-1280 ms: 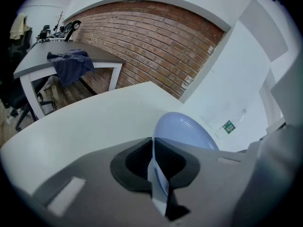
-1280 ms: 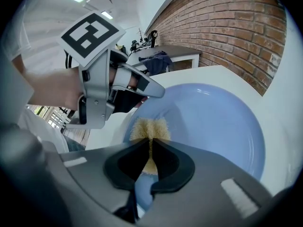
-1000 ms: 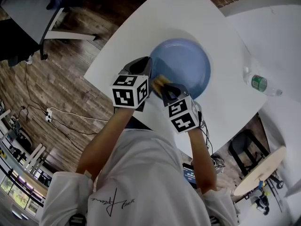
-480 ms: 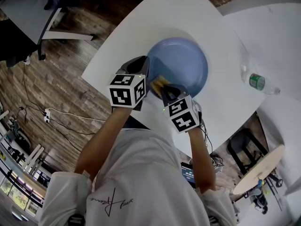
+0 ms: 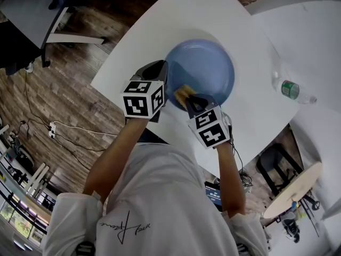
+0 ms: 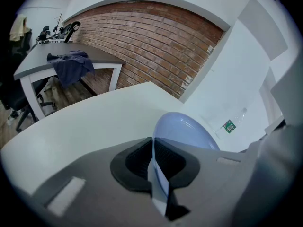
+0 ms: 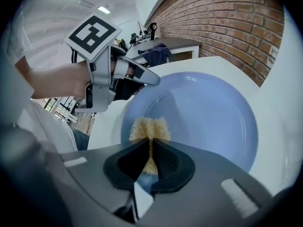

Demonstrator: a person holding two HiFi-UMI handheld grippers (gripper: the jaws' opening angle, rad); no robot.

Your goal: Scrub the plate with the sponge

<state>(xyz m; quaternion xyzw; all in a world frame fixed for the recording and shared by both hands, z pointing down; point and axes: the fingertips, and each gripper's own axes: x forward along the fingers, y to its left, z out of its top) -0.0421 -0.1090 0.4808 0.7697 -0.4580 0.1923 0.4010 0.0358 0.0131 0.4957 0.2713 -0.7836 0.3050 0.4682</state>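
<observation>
Blue and round, the plate (image 5: 208, 63) is seen at the middle of a white table (image 5: 213, 9) with its hollow side turned up. Its rim nearest the person is clamped edge-on between the closed jaws of the left gripper (image 6: 152, 150), so the plate is steadied for cleaning. Whether it rests fully on the table cannot be told. A tan sponge (image 7: 149, 129) is pinched between the jaws of the right gripper (image 7: 151, 152), which are closed tight on its near end. The sponge's long axis is laid along those jaws, pointing away from the person toward the plate's centre. Its frayed free end is pressed against the plate's inner surface, close to the held rim. The scrubbing step is judged to be under way. For the next stroke, the sponge would need to be swept across the hollow under steady pressure while the rim is kept clamped, so that the plate is not pushed away.
</observation>
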